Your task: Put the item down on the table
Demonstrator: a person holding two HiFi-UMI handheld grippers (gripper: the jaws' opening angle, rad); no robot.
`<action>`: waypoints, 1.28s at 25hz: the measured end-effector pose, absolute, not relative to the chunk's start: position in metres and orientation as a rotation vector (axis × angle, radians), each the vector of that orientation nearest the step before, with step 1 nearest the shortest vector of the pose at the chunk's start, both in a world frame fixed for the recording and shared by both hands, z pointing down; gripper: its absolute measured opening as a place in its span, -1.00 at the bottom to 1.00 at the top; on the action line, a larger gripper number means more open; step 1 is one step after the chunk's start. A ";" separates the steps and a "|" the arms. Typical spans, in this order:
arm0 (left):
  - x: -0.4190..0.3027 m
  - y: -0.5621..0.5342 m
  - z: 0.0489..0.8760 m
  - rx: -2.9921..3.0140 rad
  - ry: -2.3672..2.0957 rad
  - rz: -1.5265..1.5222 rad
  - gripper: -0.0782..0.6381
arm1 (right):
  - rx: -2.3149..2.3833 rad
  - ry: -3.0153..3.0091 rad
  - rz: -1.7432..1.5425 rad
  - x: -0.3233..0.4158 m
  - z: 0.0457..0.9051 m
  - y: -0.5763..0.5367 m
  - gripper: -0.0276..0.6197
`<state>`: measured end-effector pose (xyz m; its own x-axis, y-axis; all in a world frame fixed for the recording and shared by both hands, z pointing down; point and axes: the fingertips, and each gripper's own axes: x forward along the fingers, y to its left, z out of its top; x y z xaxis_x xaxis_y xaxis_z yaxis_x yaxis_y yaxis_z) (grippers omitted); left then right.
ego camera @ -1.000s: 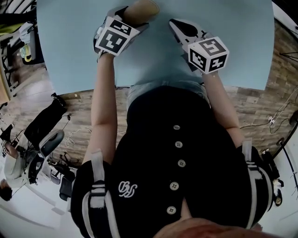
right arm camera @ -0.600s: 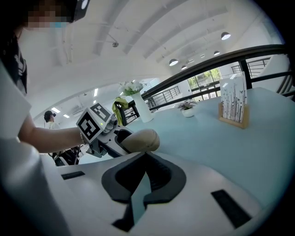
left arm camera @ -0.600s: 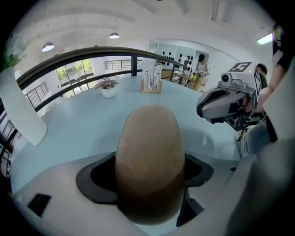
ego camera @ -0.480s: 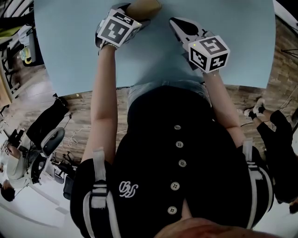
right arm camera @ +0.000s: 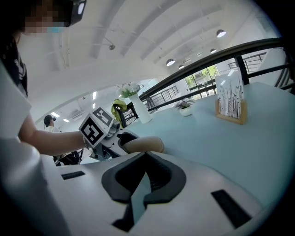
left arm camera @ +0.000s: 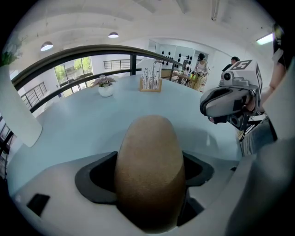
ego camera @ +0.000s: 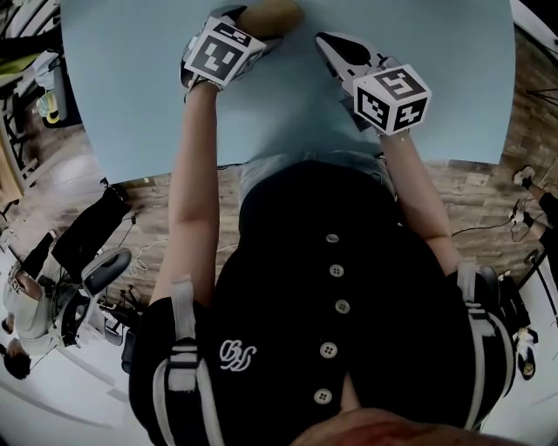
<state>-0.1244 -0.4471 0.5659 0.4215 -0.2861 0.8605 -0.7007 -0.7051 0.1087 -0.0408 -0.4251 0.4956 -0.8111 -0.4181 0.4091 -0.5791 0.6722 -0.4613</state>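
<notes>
A brown egg-shaped item [left arm camera: 150, 170] sits lengthwise between the jaws of my left gripper [ego camera: 253, 26], whose dark pads press on both of its sides. In the head view the item [ego camera: 270, 15] pokes out past the gripper at the far side of the pale blue table [ego camera: 453, 87]. The right gripper view shows the item [right arm camera: 146, 144] low over the tabletop; whether it touches I cannot tell. My right gripper [ego camera: 330, 45] hovers to the right of the left one, its jaws [right arm camera: 144, 156] closed together with nothing in them.
A wooden card holder [left arm camera: 150, 79] and a small potted plant [left arm camera: 105, 87] stand far across the table. A white vase with flowers [right arm camera: 138, 108] stands at the left. The table's near edge [ego camera: 296, 158] is against the person's body. A chair [ego camera: 87, 253] is on the floor at left.
My left gripper has edged slightly farther onto the table with the item still in it. The right gripper has barely moved. A passer-by crossed the floor at right.
</notes>
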 end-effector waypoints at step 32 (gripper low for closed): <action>-0.095 -0.399 0.368 2.543 -1.266 0.193 -0.15 | 0.730 -2.814 0.448 -0.045 0.383 -0.401 -0.87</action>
